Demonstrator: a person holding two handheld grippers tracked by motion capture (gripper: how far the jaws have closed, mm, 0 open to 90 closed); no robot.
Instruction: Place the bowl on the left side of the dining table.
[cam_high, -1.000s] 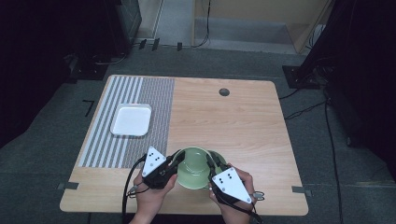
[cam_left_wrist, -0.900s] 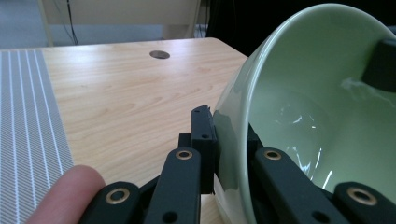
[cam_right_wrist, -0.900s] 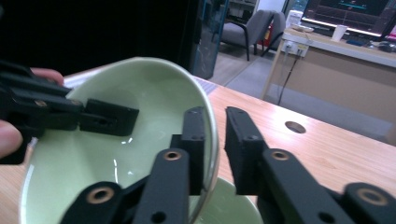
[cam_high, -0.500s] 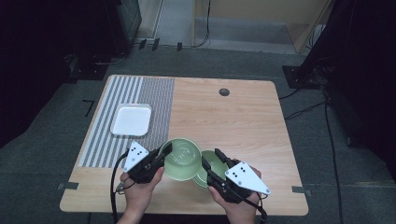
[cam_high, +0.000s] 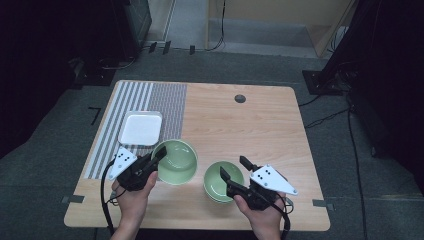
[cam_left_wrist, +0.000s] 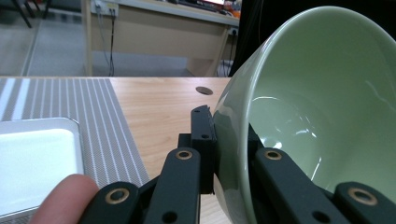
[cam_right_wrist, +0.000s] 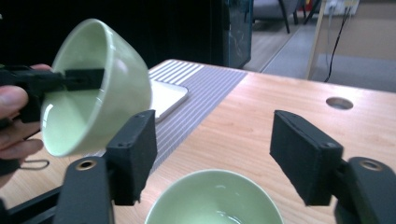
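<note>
Left tongs (cam_high: 159, 154) pinch one empty green bowl (cam_high: 176, 161); second bowl (cam_high: 222, 181) sits empty.

Left: tray (cam_high: 140, 128) on the striped mat (cam_high: 170, 102), lifted bowl (cam_high: 175, 161) just right of it. Right, near the front edge: second bowl (cam_high: 223, 181), apparently resting on the table (cam_high: 260, 130).
</note>
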